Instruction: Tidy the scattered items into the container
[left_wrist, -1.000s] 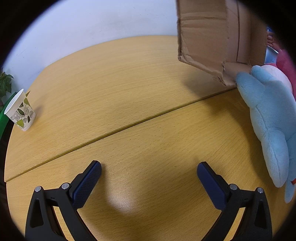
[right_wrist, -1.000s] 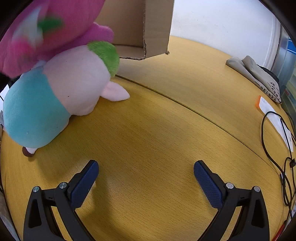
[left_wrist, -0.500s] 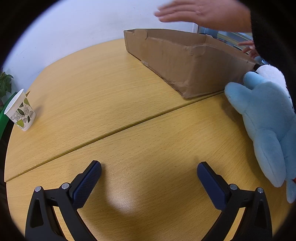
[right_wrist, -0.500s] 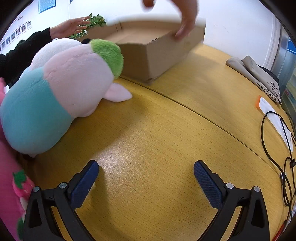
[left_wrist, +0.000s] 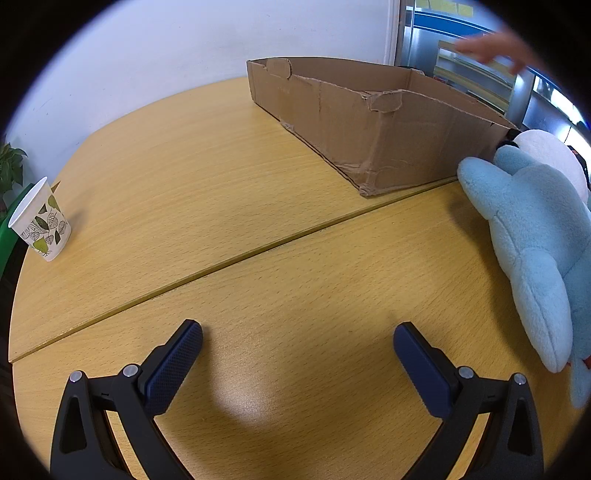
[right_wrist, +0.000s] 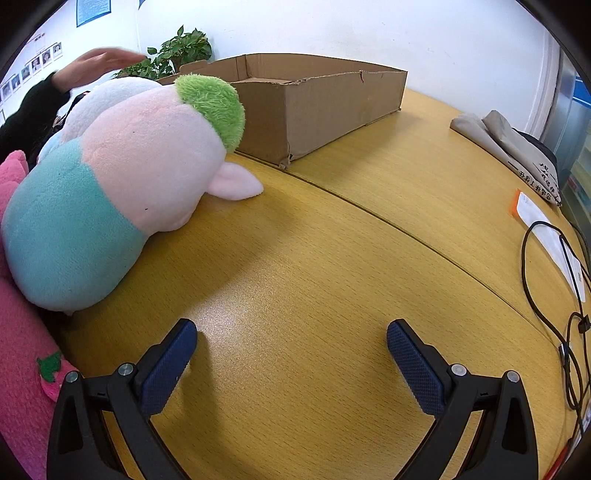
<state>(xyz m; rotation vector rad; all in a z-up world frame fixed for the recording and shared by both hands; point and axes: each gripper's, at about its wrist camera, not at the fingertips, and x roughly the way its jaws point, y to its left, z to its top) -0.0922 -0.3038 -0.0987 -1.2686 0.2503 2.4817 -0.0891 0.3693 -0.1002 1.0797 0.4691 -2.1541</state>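
Note:
A shallow cardboard box (left_wrist: 373, 110) (right_wrist: 314, 107) stands on the far part of the round wooden table (left_wrist: 221, 221). A light blue plush (left_wrist: 532, 243) lies at the right of the left wrist view, touching the box's near corner, with a white plush (left_wrist: 550, 155) behind it. In the right wrist view a pink, teal and green plush (right_wrist: 122, 184) lies left of centre against the box, and a pink plush (right_wrist: 18, 354) fills the lower left edge. My left gripper (left_wrist: 297, 360) and right gripper (right_wrist: 291, 354) both hover open over bare table, holding nothing.
A leaf-printed paper cup (left_wrist: 40, 225) stands near the table's left edge. A person's hand (right_wrist: 99, 62) (left_wrist: 491, 48) hovers behind the plush toys. Folded grey cloth (right_wrist: 506, 147), paper slips (right_wrist: 543, 229) and black cables (right_wrist: 557, 314) lie at the right. A potted plant (right_wrist: 173, 55) stands behind the box.
The box, held tipped in the air a second ago, now stands flat on the table. The hands have let it go and drawn back. Both grippers stay still and open.

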